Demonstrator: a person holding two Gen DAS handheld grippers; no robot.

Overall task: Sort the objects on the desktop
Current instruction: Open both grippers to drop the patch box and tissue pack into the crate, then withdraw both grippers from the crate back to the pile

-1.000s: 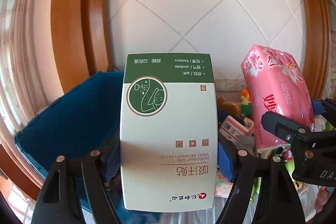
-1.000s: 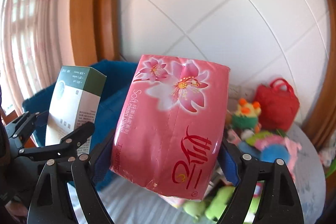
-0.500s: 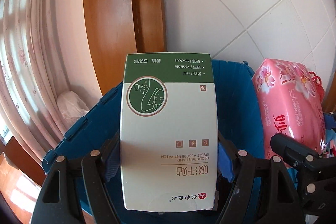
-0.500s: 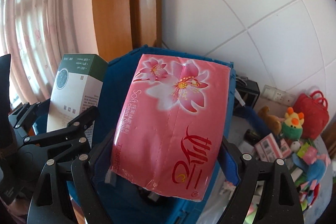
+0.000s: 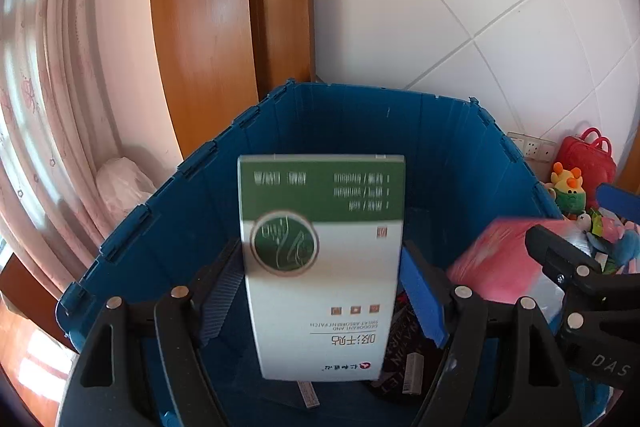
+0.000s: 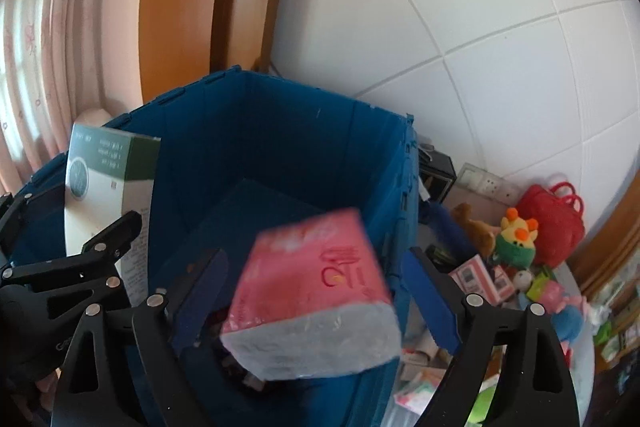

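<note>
blue crate (image 5: pixel 360 115), open top, against white tiled wall (image 5: pixel 480 7). right of crate: red bag (image 6: pixel 556 219), plush toy (image 6: pixel 516 239), assorted clutter. inside crate: dark packets at bottom. white-green box (image 5: pixel 320 267), blurred, upright over crate, clear of spread left gripper (image 5: pixel 320 287). pink tissue pack (image 6: pixel 312 295), blurred, tilted over crate's right wall, clear of spread right gripper (image 6: pixel 316 291).

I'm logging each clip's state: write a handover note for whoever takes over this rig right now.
Left gripper: open, the green-and-white patch box loose and blurred between its fingers, over the blue crate.
Right gripper: open, the pink tissue pack blurred in the gap, tilted over the same crate.
Done: both items brought to the crate.
Left: confirm they land inside, then sort the toys beside it.
</note>
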